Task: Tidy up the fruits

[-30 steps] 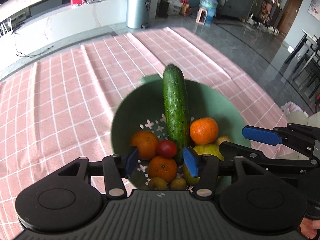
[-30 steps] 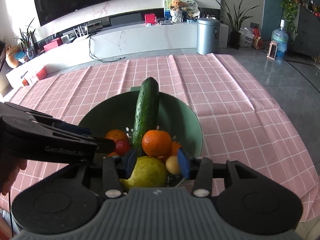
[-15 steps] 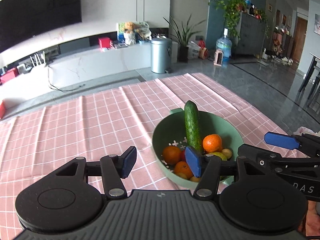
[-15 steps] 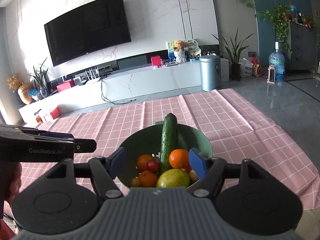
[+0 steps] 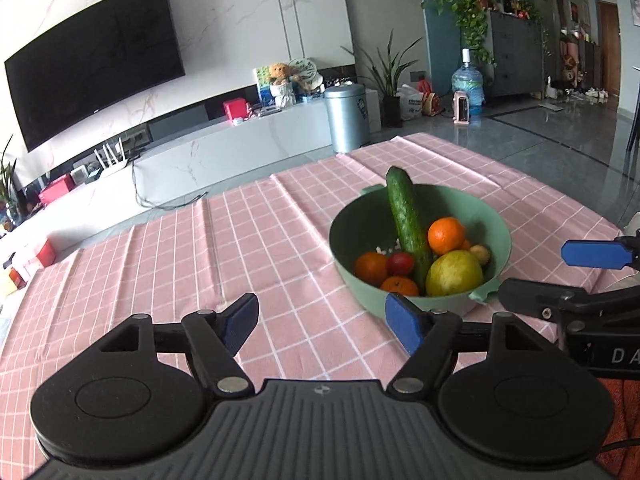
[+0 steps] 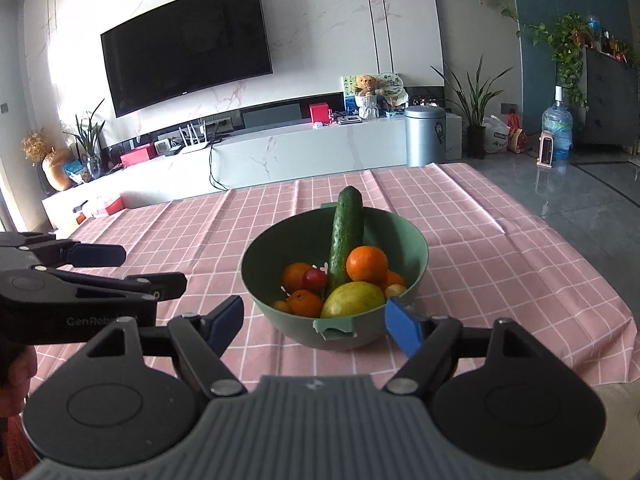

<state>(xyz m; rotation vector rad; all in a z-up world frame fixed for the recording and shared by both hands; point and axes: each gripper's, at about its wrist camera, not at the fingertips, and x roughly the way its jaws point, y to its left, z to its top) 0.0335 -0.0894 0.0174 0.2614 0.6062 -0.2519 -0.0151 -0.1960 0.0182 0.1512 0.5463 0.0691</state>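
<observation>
A green bowl (image 5: 496, 224) (image 6: 416, 256) stands on the pink checked tablecloth. It holds a cucumber (image 5: 406, 216) (image 6: 346, 240) leaning on the far rim, several oranges (image 5: 446, 235) (image 6: 367, 264), a red tomato (image 5: 401, 263) (image 6: 314, 279), a yellow-green fruit (image 5: 454, 274) (image 6: 352, 300) and small yellow fruits. My left gripper (image 5: 322, 322) is open and empty, near and left of the bowl. My right gripper (image 6: 314, 322) is open and empty, just before the bowl's near handle.
The tablecloth (image 5: 180, 256) covers the table, whose right edge drops to a grey floor (image 6: 580, 196). A white TV bench (image 6: 280, 156), a metal bin (image 6: 425, 136) and plants stand beyond the table's far edge.
Both grippers have pulled back and up from over the bowl, and their jaws have opened wider. The fruit in the bowl has not moved.
</observation>
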